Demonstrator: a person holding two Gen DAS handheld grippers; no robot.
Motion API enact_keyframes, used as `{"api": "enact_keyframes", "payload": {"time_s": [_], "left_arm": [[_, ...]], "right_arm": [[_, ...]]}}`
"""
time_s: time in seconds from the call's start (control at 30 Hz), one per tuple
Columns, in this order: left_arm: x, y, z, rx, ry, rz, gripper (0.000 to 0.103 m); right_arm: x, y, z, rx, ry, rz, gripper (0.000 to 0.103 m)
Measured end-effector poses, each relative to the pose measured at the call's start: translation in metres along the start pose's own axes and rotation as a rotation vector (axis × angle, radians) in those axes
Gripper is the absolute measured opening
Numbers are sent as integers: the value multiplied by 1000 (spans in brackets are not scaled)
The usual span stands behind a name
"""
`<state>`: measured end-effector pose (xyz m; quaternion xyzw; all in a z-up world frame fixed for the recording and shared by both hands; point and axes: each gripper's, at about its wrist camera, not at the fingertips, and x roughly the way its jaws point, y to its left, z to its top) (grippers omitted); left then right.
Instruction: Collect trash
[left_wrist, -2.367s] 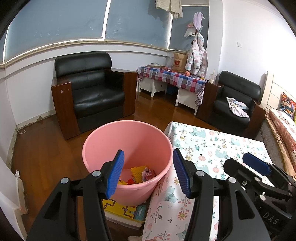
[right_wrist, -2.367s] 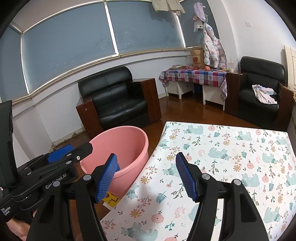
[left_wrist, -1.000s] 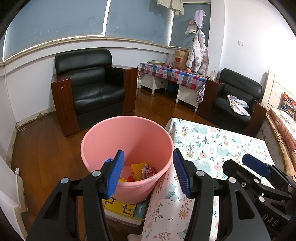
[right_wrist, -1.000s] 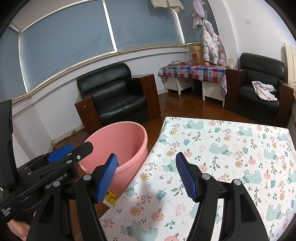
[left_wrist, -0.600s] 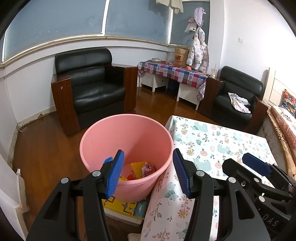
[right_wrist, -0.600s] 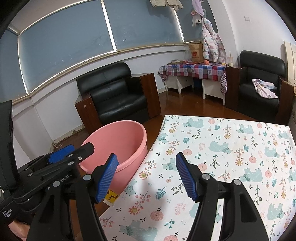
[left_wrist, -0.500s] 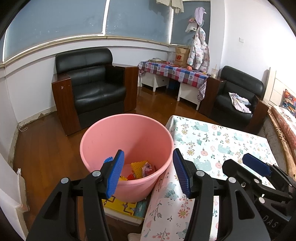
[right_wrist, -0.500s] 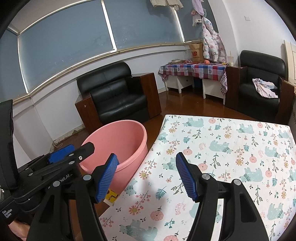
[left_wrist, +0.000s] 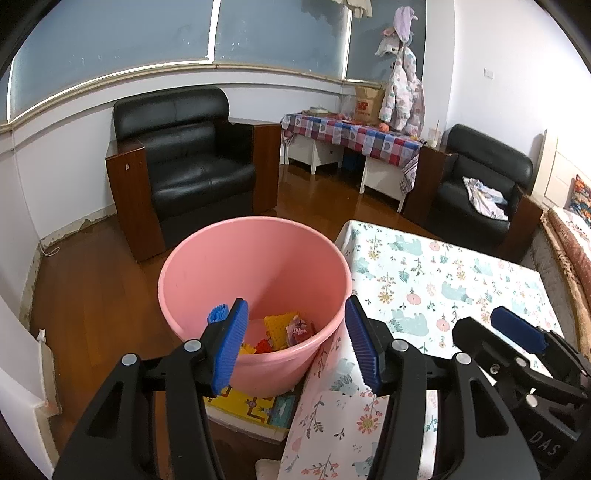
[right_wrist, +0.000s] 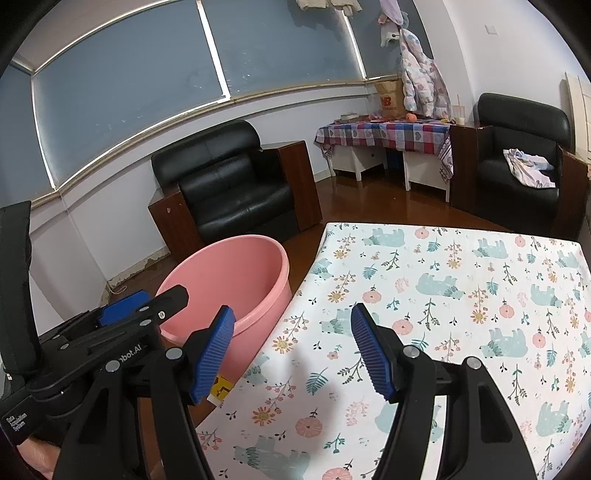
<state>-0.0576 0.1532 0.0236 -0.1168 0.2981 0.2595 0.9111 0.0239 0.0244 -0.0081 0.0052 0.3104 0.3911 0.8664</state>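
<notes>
The left tongs (left_wrist: 293, 341) partly hide the trash (left_wrist: 284, 330) lying in the pink bucket (left_wrist: 221, 266), so its pieces are hard to tell apart; the bucket stands on the wooden floor (left_wrist: 85, 280) against the floral-clothed table (right_wrist: 461, 295); beyond, a black armchair (left_wrist: 192, 158); both the left and right tongs (right_wrist: 291, 349) gape wide, gripping nothing.

The pink bucket (left_wrist: 255, 266) looks like smooth plastic with a soft sheen, and the scraps inside it (left_wrist: 284, 328) at 6 o'clock read as crinkled, shiny wrappers in yellow and red. The left gripper (left_wrist: 295, 343) and right gripper (right_wrist: 295, 350) are matt black plastic with ribbed blue pads (right_wrist: 371, 356) and small bright metal screws. A matt printed tablecloth (right_wrist: 443, 295) lies at 3 o'clock. The armchair (left_wrist: 188, 162) at 11 o'clock is glossy black leather with polished wooden sides, standing on a glossy wooden floor (left_wrist: 92, 280).
</notes>
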Motion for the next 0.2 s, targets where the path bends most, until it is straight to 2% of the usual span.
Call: {"api": "enact_keyframes", "payload": {"time_s": [0.2], "left_arm": [[4, -12, 1, 31, 12, -15, 55]], "right_arm": [[1, -9, 0, 18, 8, -7, 65]]}}
